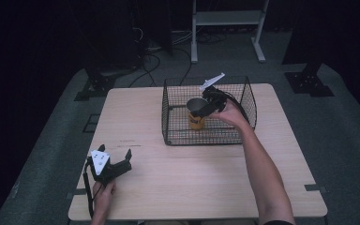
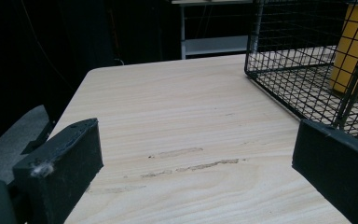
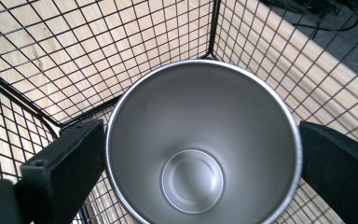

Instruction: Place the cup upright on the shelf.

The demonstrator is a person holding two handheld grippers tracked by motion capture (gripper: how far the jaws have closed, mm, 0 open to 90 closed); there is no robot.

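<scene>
While the right hand reaches over the basket wall, the scene reads so:
Cup: a yellow-sided steel cup [image 1: 197,114] stands upright on the floor of the black wire basket [image 1: 178,137], toward its middle; its bare metal inside and round base show from above in the right gripper view [image 3: 193,179]
Right gripper: the right gripper [image 1: 205,108] sits at the cup's rim inside the basket, held by the right hand [image 1: 232,114]; in its own view one black jaw lies against the rim at the left and the other at the right, so the cup is pinched between them
Left gripper: the left gripper [image 1: 117,164] rests low over the near left part of the wooden table [image 1: 201,183], held by the left hand [image 1: 103,193], well apart from the basket; its jaws are spread wide with only bare table between them
Basket: it stands on the far half of the table, right of centre; its near corner and the yellow cup [image 2: 354,56] show at the upper right of the left gripper view
Table marks: faint scuffs [image 2: 191,163] lie on the wood ahead of the left gripper
</scene>
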